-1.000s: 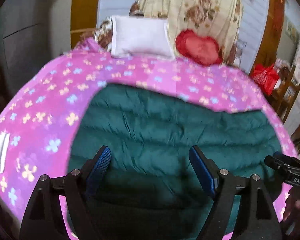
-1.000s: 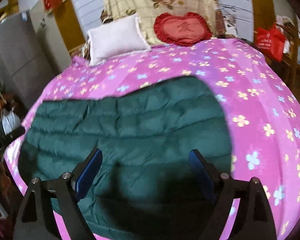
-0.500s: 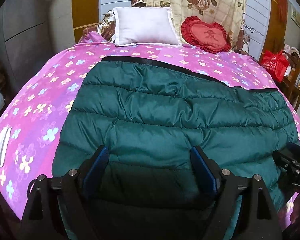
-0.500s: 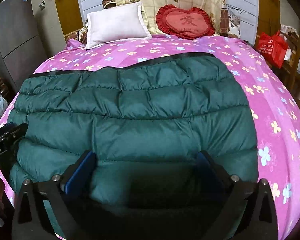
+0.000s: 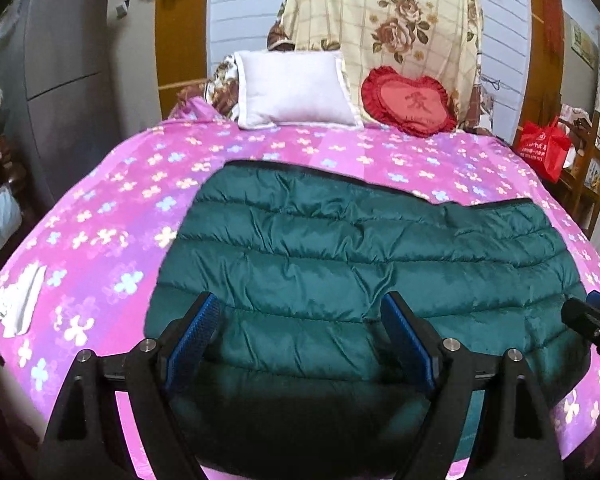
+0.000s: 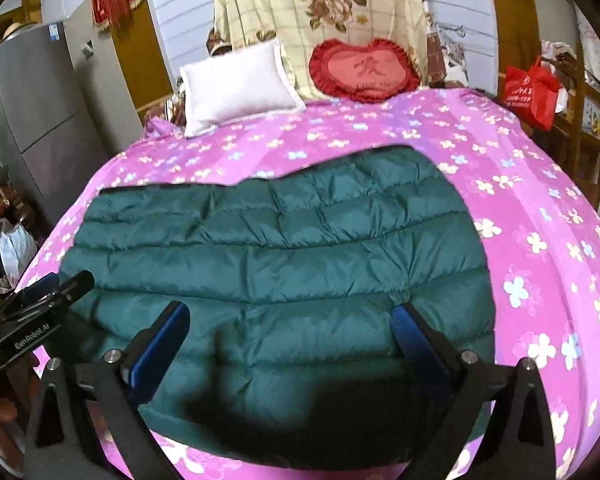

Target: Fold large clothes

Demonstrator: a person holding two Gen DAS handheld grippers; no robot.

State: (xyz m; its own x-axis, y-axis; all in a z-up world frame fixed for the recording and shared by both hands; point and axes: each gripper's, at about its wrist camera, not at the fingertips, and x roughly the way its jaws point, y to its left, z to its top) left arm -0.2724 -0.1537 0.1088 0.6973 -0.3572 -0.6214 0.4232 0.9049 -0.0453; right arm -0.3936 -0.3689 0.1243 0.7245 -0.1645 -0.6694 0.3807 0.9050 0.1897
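A dark green quilted puffer jacket lies spread flat on the pink flowered bed; it also shows in the right wrist view. My left gripper is open and empty, hovering above the jacket's near left part. My right gripper is open and empty, above the jacket's near right part. The right gripper's tip shows at the right edge of the left wrist view. The left gripper shows at the left edge of the right wrist view.
A white pillow and a red heart cushion lie at the bed's head. A white cloth lies on the bed's left edge. A grey fridge stands left; a red bag and wooden shelf stand right.
Both grippers have pulled back and risen from the jacket, so more of the bed shows. Both stay open. The jacket lies as before.
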